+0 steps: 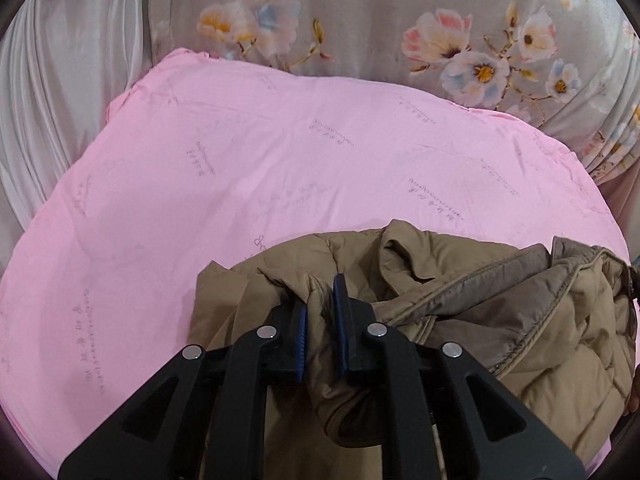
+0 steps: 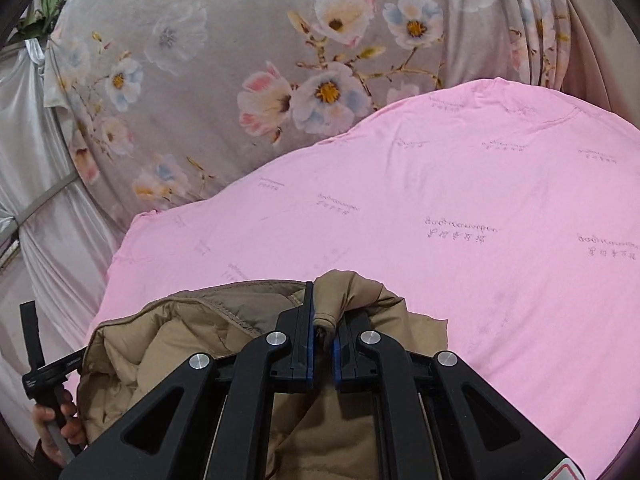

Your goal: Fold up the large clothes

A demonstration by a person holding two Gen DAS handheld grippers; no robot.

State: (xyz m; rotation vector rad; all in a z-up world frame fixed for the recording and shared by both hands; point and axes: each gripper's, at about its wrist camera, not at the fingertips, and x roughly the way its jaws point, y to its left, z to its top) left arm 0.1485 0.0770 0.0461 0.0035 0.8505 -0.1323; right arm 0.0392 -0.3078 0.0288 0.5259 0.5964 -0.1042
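A tan puffer jacket (image 1: 460, 312) lies bunched at the near edge of a pink sheet (image 1: 280, 168) spread over the worktop, and everything else is placed from it. The left gripper (image 1: 322, 312) sits on the jacket's left end, its blue-padded jaws nearly together with a fold of the tan fabric pinched between them. The right gripper (image 2: 322, 320) is on the jacket's other end, jaws clamped on a rolled edge of the fabric that pokes up between the pads (the pads (image 2: 310, 344) almost meet around it). In the right wrist view the jacket (image 2: 168, 344) spreads left of the gripper, and beyond its left edge a hand (image 2: 52, 424) grips the handle of the other device. Past the jacket the pink sheet runs bare to its far edge. Behind that hangs a grey floral cloth (image 1: 380, 20), with a white satin drape (image 1: 68, 92) to the left of it.
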